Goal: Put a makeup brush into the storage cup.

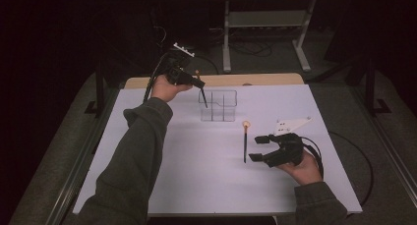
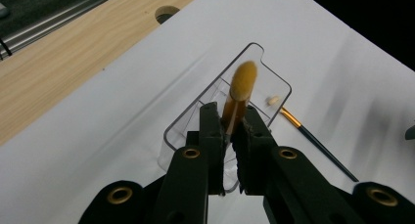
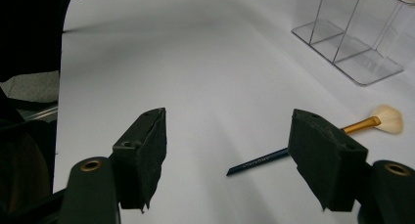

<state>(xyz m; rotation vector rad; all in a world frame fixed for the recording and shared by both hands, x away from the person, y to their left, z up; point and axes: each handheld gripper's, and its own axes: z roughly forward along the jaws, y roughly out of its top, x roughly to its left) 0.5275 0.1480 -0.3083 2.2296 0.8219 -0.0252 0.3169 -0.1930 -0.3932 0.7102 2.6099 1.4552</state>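
the left tool (image 2: 230, 128) is clenched on a slim makeup brush with a dark handle, gold ferrule and tan bristle head (image 2: 241, 89), gripping it high up near the ferrule so the handle hangs down and the bristles stand above the jaws. that hold looks chosen to lower the handle tip-first into the clear plastic organiser box with inner dividers (image 1: 219, 106), which sits directly beneath the left tool; in the high view the handle slants down toward the box's near-left compartment, though i cannot tell whether the tip has reached the floor of it. the right tool (image 1: 259, 149) is released, its 2 jaws standing wide apart with nothing between them, resting low over the white worktop (image 1: 196, 176). just ahead of it, a little off toward 1 jaw, lies a second makeup brush with a dark handle, gold ferrule and pale fluffy bristles (image 3: 318, 141), flat on the worktop and well apart from the box; the spread jaws suggest it is waiting to be taken next. there is faint light lettering along that handle, too small to read, and no other brand or label is legible.
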